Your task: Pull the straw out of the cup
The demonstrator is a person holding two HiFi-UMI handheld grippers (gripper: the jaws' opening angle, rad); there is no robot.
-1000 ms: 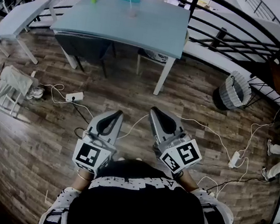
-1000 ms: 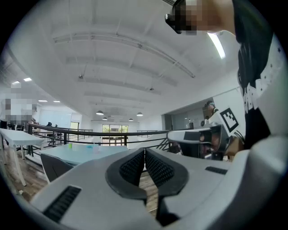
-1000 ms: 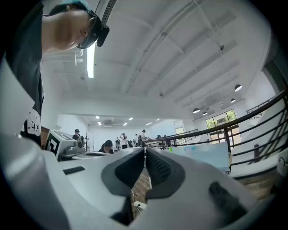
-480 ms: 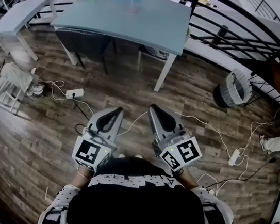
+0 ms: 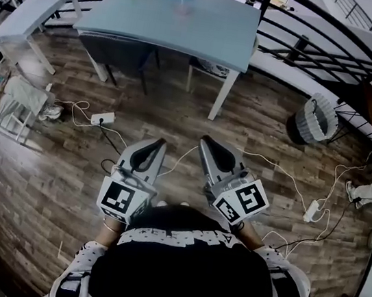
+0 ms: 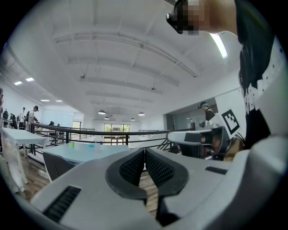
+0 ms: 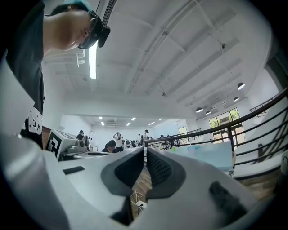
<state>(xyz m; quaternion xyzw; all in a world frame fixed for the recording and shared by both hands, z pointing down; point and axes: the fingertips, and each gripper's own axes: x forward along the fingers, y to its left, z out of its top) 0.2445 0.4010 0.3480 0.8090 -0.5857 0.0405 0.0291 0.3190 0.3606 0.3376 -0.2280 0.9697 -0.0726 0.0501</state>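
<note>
A small pale cup (image 5: 183, 7) stands far off on the light blue table (image 5: 210, 30), next to something teal; it is too blurred to make out a straw. In the left gripper view the cup (image 6: 95, 143) is a tiny shape on that table (image 6: 83, 152). My left gripper (image 5: 156, 145) and right gripper (image 5: 205, 143) are held close to my body over the wooden floor, well short of the table. Both point toward it, jaws pressed together with nothing between them. The left gripper (image 6: 144, 155) and right gripper (image 7: 145, 155) show pads touching.
A black railing (image 5: 308, 28) runs behind the table. A dark chair (image 5: 117, 54) sits under the table, and a white table (image 5: 26, 13) stands at the left. A mesh waste basket (image 5: 313, 120), power strips (image 5: 102, 118) and cables lie on the floor.
The table and cup have slid slightly up in the head view. Both grippers stay shut and about where they were. A person's legs at the right edge have moved.
</note>
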